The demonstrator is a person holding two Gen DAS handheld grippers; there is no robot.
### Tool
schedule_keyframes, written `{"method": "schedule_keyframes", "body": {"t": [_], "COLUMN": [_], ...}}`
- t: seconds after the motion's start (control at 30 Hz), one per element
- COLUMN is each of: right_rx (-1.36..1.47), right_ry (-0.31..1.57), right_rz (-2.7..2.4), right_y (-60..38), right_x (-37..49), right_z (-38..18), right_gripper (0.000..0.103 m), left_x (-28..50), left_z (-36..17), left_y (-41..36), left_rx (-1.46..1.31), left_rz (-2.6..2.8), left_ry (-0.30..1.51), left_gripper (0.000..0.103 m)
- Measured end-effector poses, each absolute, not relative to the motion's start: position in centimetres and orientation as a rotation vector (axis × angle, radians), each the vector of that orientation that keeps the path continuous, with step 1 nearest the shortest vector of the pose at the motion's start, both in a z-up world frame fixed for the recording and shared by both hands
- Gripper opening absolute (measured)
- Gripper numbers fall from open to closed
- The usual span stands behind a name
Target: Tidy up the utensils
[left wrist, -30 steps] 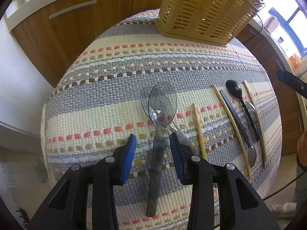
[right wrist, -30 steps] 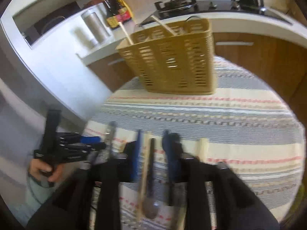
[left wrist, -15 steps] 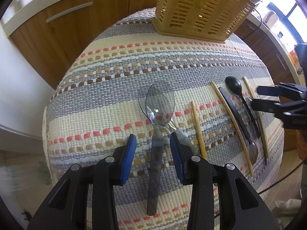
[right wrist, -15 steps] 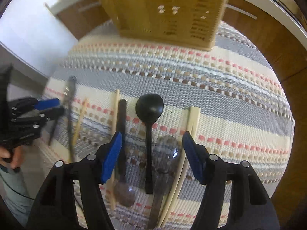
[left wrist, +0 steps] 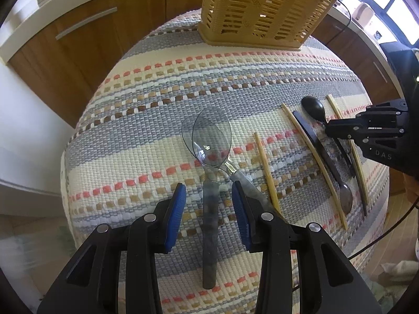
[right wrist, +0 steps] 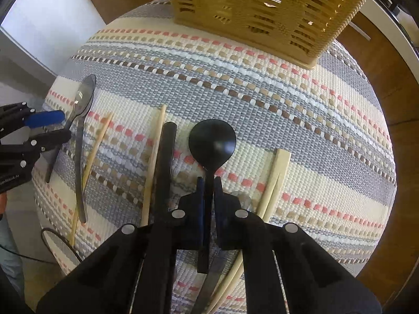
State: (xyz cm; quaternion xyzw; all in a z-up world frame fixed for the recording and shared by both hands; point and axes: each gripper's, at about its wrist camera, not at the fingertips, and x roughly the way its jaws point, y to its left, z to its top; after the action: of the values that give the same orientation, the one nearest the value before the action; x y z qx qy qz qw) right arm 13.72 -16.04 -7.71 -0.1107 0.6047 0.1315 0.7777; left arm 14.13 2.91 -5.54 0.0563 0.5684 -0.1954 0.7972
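My left gripper (left wrist: 209, 198) is open, its blue pads on either side of the handle of a clear grey spoon (left wrist: 209, 172) that lies on the woven mat (left wrist: 157, 120). A second clear spoon lies crossed beneath it. My right gripper (right wrist: 208, 185) is shut on the handle of a black spoon (right wrist: 212, 142), whose bowl points toward the yellow slatted basket (right wrist: 267, 7). The right gripper also shows in the left wrist view (left wrist: 366, 128) over the black spoon (left wrist: 313, 108).
Chopsticks (right wrist: 273, 183), a dark-handled utensil (right wrist: 165, 162) and another chopstick (right wrist: 152, 162) lie beside the black spoon. A loose chopstick (left wrist: 264, 167) lies right of the clear spoons. Wooden cabinets (left wrist: 91, 39) and a counter stand behind the table.
My right gripper has come down and closed its jaws on the black spoon's handle. My left gripper has stayed open over the clear spoon.
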Motion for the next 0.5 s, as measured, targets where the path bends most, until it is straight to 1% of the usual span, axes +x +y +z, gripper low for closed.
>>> {"method": "schedule_keyframes", "body": {"t": [0.2, 0.5], "right_rx": [-0.202, -0.141], "right_ry": [1.276, 1.216], "right_rz": [0.304, 0.374], "right_y": [-16.1, -17.5], "right_x": [13.7, 12.9], "right_z": [-7.6, -4.6], "right_gripper": [0.005, 0.005], "left_x": [14.1, 14.3], "left_z": [-5.7, -5.8], "left_y": [3.2, 3.2], "left_rx": [0.13, 0.134], "left_rz": [-0.422, -0.453], "left_ry": [1.231, 1.255], "left_gripper": [0.035, 0.035]}}
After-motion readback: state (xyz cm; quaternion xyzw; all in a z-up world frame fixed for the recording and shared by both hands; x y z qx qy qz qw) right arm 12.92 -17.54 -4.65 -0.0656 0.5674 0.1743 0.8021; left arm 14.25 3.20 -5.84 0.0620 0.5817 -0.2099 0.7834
